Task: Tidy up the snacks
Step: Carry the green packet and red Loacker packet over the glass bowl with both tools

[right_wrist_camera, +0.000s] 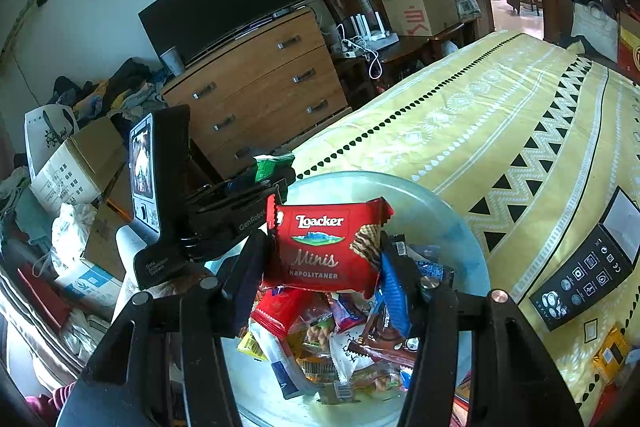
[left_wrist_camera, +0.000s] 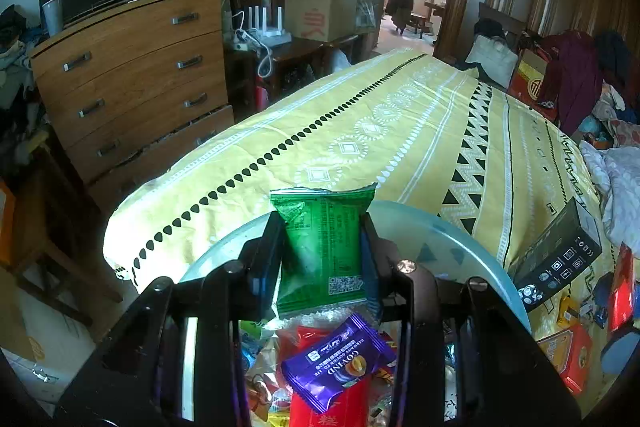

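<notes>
Over the pale blue round plastic bowl (right_wrist_camera: 460, 227) at lower centre, the left gripper (left_wrist_camera: 323, 251) pinches a green foil snack packet (left_wrist_camera: 324, 243) while the right gripper (right_wrist_camera: 324, 259), half-spread, clamps a red Loacker wafer packet (right_wrist_camera: 326, 247); lift each clear before parting.

Showing two tools: left tool (left_wrist_camera: 323, 247) gripping one green packet (left_wrist_camera: 326, 243), right tool (right_wrist_camera: 322, 259) gripping one red wafer packet (right_wrist_camera: 326, 247). Lying beneath both tools, one pale blue bowl (right_wrist_camera: 448, 223) holding a heap of snack packets too jumbled for counting, one purple packet (left_wrist_camera: 340, 359) topping it. Sitting right of the tools on the bed (left_wrist_camera: 400, 131), one black box (right_wrist_camera: 588, 275). Standing beyond, one dresser (left_wrist_camera: 132, 75) showing four drawers.
</notes>
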`<state>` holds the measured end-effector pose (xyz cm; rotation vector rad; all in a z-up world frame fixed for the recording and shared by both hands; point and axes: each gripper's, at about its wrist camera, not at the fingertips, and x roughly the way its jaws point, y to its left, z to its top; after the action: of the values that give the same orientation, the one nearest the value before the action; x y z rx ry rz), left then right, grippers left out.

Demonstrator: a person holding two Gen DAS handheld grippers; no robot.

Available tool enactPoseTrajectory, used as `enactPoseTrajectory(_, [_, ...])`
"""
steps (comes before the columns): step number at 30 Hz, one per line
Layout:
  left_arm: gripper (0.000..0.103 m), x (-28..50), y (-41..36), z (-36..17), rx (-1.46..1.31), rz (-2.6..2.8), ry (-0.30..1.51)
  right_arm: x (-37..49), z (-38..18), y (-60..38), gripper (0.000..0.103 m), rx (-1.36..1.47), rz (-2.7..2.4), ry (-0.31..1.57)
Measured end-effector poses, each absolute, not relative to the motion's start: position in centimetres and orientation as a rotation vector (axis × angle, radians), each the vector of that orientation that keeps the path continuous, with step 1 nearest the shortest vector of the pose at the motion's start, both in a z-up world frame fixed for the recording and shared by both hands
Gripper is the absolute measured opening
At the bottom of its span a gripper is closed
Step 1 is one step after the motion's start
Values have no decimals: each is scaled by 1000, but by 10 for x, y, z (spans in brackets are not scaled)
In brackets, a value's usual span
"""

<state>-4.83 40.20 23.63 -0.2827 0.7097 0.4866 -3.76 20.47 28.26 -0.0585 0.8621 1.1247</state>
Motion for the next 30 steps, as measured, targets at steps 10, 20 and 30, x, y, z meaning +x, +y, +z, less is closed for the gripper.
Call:
enactPoseTrajectory(10, [36,-49,404,229,-285,480,723,-39,276,207,58,-66,1119,865])
enactPoseTrajectory(20, [36,-50,404,228,-284,478,724,-38,273,210,58,-66,1119,870])
enactPoseTrajectory(30, [36,-49,405,226,-284,476,731,-39,272,211,58,-67,1120,871])
